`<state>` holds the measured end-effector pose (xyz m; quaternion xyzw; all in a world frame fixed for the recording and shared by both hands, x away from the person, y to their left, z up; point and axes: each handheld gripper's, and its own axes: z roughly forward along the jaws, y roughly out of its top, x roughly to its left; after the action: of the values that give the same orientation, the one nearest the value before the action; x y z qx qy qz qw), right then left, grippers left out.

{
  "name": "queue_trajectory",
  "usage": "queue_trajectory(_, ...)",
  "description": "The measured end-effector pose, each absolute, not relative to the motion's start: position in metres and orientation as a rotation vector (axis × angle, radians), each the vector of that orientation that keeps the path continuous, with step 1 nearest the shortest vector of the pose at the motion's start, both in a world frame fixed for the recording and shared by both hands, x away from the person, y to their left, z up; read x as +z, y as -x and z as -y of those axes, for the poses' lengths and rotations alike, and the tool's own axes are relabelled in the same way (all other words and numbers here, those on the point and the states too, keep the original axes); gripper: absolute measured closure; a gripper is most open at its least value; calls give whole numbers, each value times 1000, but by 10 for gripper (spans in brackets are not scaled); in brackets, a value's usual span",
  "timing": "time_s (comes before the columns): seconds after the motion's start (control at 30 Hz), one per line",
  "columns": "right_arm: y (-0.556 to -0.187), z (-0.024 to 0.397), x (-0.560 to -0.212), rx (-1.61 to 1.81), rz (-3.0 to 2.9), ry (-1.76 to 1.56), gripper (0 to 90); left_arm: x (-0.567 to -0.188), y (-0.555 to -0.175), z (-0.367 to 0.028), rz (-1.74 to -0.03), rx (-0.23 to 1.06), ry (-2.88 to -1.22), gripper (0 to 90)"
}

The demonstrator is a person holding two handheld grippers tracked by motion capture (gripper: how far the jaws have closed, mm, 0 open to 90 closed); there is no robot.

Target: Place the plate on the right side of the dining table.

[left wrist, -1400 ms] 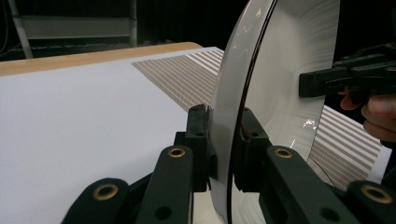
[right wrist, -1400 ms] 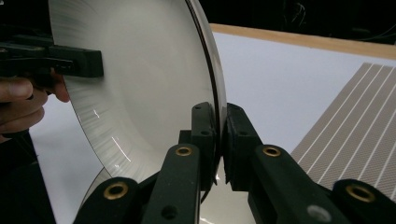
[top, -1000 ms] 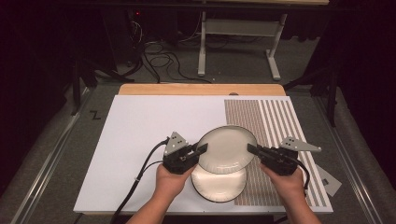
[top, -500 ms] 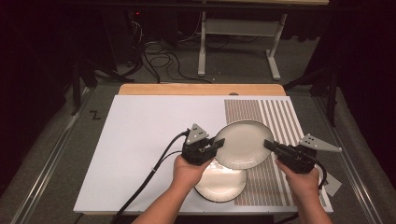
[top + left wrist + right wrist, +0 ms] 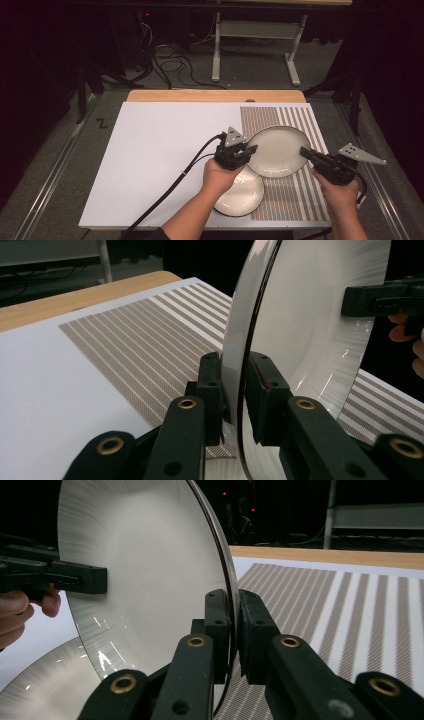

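A cream plate [image 5: 278, 150] with a dark rim hangs a little above the striped placemat [image 5: 300, 117], held from both sides. My left gripper [image 5: 251, 149] is shut on its left rim, and my right gripper [image 5: 303, 151] is shut on its right rim. In the left gripper view the plate [image 5: 305, 325] stands edge-on between the pads [image 5: 212, 390], with the other gripper across it. The right gripper view shows the same plate [image 5: 145, 570] pinched at its rim by my right gripper [image 5: 234, 630]. A second plate [image 5: 241, 192] lies on the table under my left hand.
The white table top [image 5: 160, 150] stretches wide to the left. A wooden strip [image 5: 215, 96] runs along the far edge. Cables [image 5: 170, 187] trail from my left gripper toward the front edge. Beyond the table are dark floor, cables and a metal stand [image 5: 255, 50].
Both grippers have carried the upper plate to the right, off the lower plate and over the striped placemat. The lower plate stays where it was.
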<state>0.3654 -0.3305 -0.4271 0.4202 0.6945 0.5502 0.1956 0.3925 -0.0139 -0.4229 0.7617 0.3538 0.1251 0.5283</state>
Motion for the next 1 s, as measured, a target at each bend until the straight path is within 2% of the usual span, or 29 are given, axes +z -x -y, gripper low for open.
queue_trajectory(0.4, -367, 362, -436, 1462, -1894, -1239, 852, -440, -415, 54, -848, 264, -1871, 758)
queue_trajectory(1.0, -378, 375, -462, 1409, -1895, -1320, 858, -468, -437, 74, -932, 212, -1917, 735)
